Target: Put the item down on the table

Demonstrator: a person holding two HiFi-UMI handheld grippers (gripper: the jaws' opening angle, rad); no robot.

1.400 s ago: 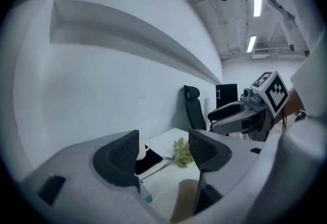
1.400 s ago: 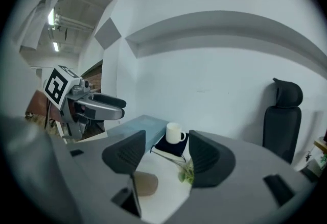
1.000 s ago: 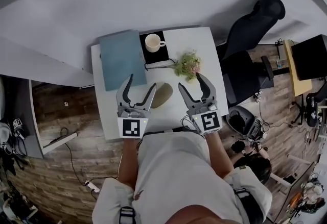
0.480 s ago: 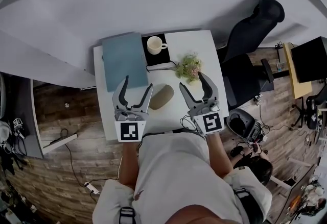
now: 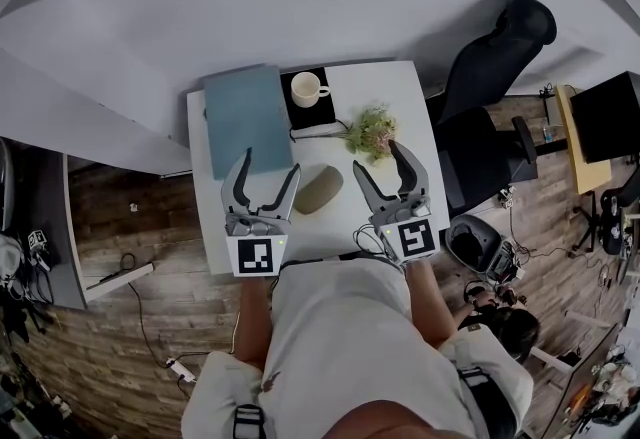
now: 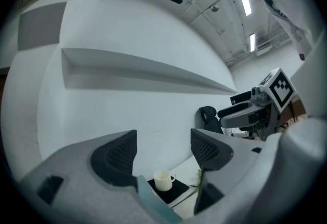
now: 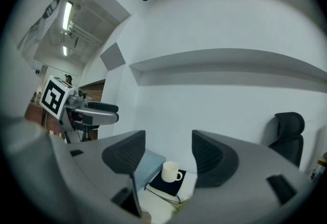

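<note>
Fingers (image 6: 115, 159) of the left gripper (image 5: 270, 163) are parted, just opened wider, nothing between. The right gripper (image 5: 378, 157) is held open, empty; both are pointed level beside the item (image 5: 318, 190)

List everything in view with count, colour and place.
table: 1, white, against the wall
flat pad: 1, blue-grey, table's far left
mug: 1, white, on the mat
mat: 1, black, table's far edge
flower bunch: 1, greenish, table's right side
oval item: 1, tan, on the table between the grippers
office chair: 1, black, right of the table
left hand-held gripper: 1, grey, near edge; jaws have just been opening, nothing between them
right hand-held gripper: 1, grey, near edge; jaws apart, empty
</note>
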